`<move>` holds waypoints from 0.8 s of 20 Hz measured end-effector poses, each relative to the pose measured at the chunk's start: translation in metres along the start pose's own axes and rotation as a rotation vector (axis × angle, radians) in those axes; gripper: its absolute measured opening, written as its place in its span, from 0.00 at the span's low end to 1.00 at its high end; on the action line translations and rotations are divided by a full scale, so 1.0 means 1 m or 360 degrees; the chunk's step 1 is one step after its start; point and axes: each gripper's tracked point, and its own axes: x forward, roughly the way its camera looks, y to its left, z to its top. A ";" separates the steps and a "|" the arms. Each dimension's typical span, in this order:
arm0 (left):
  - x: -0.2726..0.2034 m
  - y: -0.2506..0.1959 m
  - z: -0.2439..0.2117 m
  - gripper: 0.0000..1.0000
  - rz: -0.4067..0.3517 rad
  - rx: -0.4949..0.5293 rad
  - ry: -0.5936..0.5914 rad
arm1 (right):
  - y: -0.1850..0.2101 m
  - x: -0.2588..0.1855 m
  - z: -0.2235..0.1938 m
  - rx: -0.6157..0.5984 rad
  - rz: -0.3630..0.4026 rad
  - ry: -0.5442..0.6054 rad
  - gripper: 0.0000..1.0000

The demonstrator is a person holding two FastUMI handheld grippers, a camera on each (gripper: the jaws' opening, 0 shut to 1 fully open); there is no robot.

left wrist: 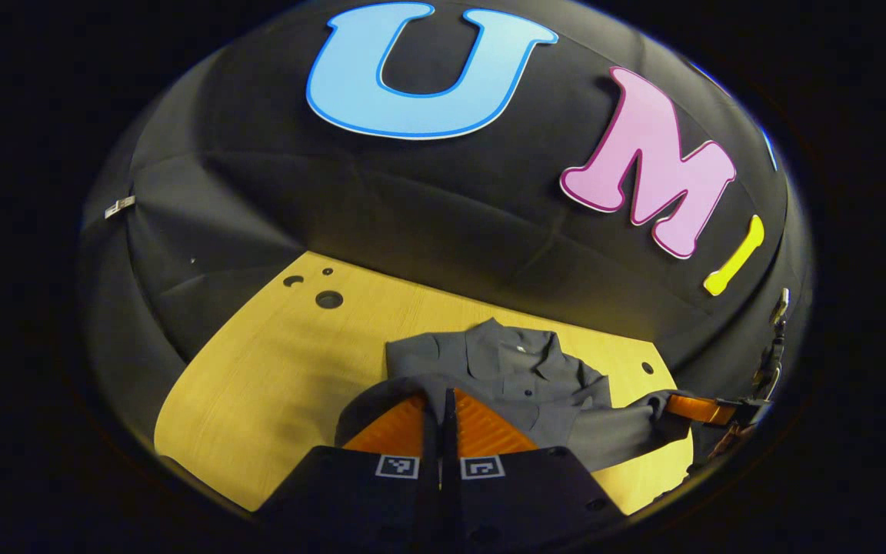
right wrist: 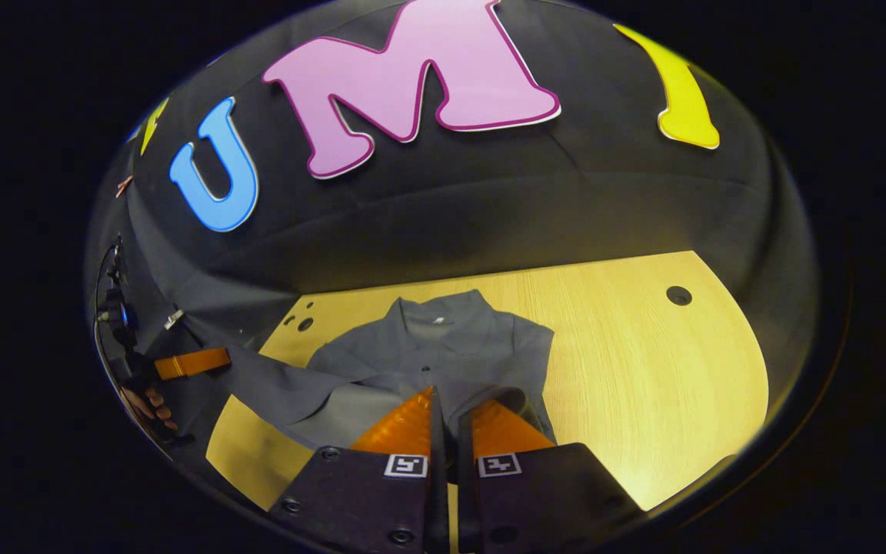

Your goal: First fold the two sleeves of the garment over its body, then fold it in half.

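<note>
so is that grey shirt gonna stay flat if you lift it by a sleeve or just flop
Probably flops: the grey shirt already drapes in soft folds where the right gripper pinches it. It looks thin, so likely light. On the smooth wooden table the body may slide when the sleeve is pulled.

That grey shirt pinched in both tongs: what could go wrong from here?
1. Each sleeve is held by a thin pinch of cloth: the left tongs and right tongs could lose it mid-fold, dropping the sleeve askew.
2. Pulling a lifted sleeve might drag the whole grey shirt across the smooth wooden table, bunching its body.
3. The shirt's lower part lies near the table's front edge, so it may slide off.
</note>
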 end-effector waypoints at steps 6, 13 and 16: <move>0.064 0.003 0.025 0.05 0.0009 0.0060 -0.0041 | -0.012 0.050 0.025 0.0025 -0.0027 -0.0019 0.09; 0.140 0.013 0.024 0.05 0.0030 0.0057 -0.0027 | -0.032 0.119 0.029 0.0119 -0.0072 0.0037 0.09; 0.164 0.016 0.022 0.05 0.0034 0.0062 -0.0039 | -0.043 0.143 0.023 0.0139 -0.0111 0.0079 0.10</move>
